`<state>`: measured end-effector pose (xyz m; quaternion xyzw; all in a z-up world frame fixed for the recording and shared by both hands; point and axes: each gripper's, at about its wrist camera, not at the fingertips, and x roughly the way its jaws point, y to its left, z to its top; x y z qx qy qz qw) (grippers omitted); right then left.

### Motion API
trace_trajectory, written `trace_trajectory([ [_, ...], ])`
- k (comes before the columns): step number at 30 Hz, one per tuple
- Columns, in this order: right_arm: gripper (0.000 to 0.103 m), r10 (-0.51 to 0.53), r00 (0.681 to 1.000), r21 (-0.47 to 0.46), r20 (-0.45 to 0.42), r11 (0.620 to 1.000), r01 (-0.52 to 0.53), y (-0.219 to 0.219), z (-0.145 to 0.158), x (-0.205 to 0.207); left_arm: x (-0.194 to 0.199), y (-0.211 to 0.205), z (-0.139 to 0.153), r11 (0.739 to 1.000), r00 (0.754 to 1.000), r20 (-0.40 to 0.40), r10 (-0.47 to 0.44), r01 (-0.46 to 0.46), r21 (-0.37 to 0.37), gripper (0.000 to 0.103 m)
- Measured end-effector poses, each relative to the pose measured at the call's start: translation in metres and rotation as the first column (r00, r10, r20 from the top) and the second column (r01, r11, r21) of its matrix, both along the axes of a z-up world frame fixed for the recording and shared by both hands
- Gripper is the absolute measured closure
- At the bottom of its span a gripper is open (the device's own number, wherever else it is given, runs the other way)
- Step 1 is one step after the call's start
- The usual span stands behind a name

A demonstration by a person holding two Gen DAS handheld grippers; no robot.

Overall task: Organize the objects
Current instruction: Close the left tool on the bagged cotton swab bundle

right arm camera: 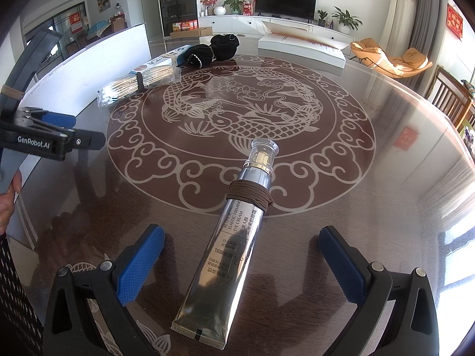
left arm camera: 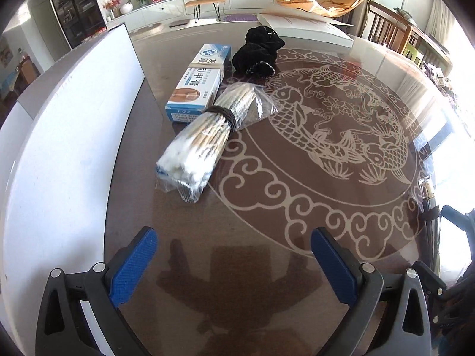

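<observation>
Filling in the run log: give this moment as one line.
left tool: open, empty | right tool: open, astride silver eye cream tube lying on table | bagged cotton swab bundle: untouched

Silver tube (right arm camera: 225,255) with brown band (right arm camera: 248,195), blue-white box (left arm camera: 198,83), black cloth (left arm camera: 257,52), blue-padded tongs (left arm camera: 234,267)

Both wrist views low over the table (left arm camera: 297,154), facing the TV wall, sharing the swab bundle (left arm camera: 202,136).

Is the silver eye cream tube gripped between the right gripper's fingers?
No. The eye cream tube lies flat on the table between the open fingers of the right gripper, touching neither.
</observation>
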<state>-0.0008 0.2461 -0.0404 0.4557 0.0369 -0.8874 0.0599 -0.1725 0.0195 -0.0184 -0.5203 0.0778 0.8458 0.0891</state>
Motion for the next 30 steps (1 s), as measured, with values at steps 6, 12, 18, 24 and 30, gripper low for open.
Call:
trace_trajectory([
  [6,0.000,0.000,1.000,0.000,0.000,1.000,0.000,0.000,0.000,0.000,-0.064,0.008,0.001,1.000,0.999,-0.037,-0.005,0.004,-0.024,0.000],
  [12,0.000,0.000,1.000,0.000,0.000,1.000,0.000,0.000,0.000,0.000,-0.046,0.006,-0.004,1.000,0.997,-0.073,-0.017,0.016,-0.009,0.074],
  [18,0.000,0.000,1.000,0.000,0.000,1.000,0.000,0.000,0.000,0.000,0.070,-0.024,-0.008,0.980,0.979,-0.082,0.186,-0.178,0.092,0.062],
  [24,0.000,0.000,1.000,0.000,0.000,1.000,0.000,0.000,0.000,0.000,0.090,-0.027,-0.021,0.979,0.975,-0.090,0.201,-0.196,0.053,0.000],
  [30,0.000,0.000,1.000,0.000,0.000,1.000,0.000,0.000,0.000,-0.001,0.089,-0.025,-0.019,0.981,0.976,-0.098,0.192,-0.188,0.056,0.000],
])
